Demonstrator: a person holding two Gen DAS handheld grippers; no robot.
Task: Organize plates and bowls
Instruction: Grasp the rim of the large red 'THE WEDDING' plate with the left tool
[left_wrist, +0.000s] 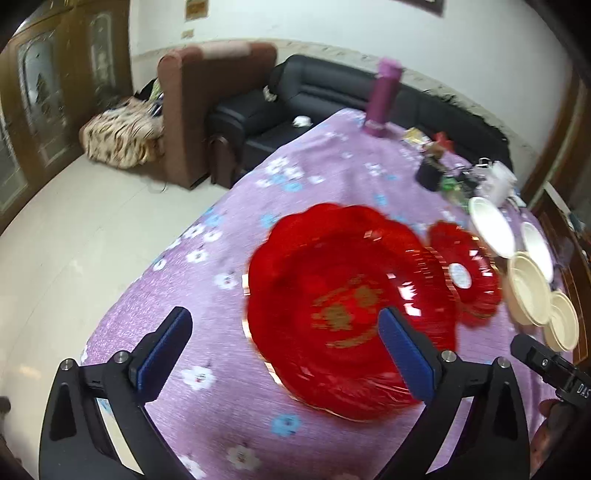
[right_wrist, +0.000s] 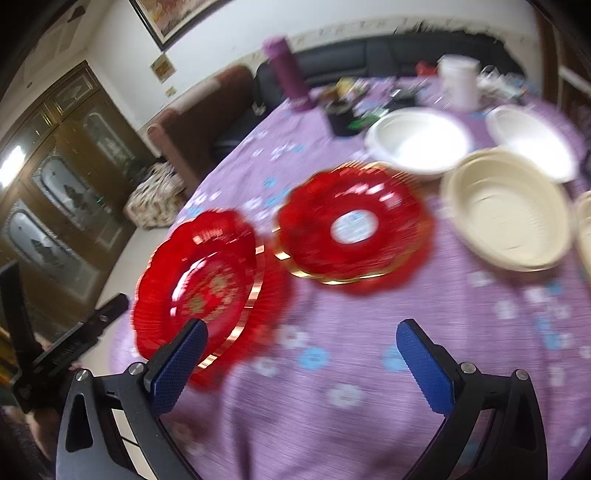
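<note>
Large red plate (left_wrist: 347, 306): a scalloped, gold-rimmed red plate with a gold motif in its middle, lying flat on the purple floral tablecloth (left_wrist: 207, 332) near the table's front-left edge; nothing is stacked on it.
Second red plate (right_wrist: 351, 225): same scalloped shape, with a round white label at its centre. It lies just beside the first, and in the left wrist view their rims look to touch or overlap, though blur makes that uncertain.
White bowls (right_wrist: 417, 144): two of them sit side by side behind the red plates, single and unstacked.
Cream bowls (right_wrist: 506, 210): one in full view to the right of the labelled plate, and part of another at the picture's right edge, also apart.
Left gripper (left_wrist: 284, 350): jaws spread wide and empty, hovering low over the near rim of the large red plate; one blue pad sits in front of the plate, the other over bare cloth.
Right gripper (right_wrist: 303, 365): likewise gaping and holding nothing, above the cloth in front of the two plates.
Far end of table: a purple flask (left_wrist: 382, 98) and small clutter, clear of the dishes.
Progress: my judgement is that sorting has hardly begun. Every dish lies single, so pairing the plates and nesting the bowls by kind all remains.
</note>
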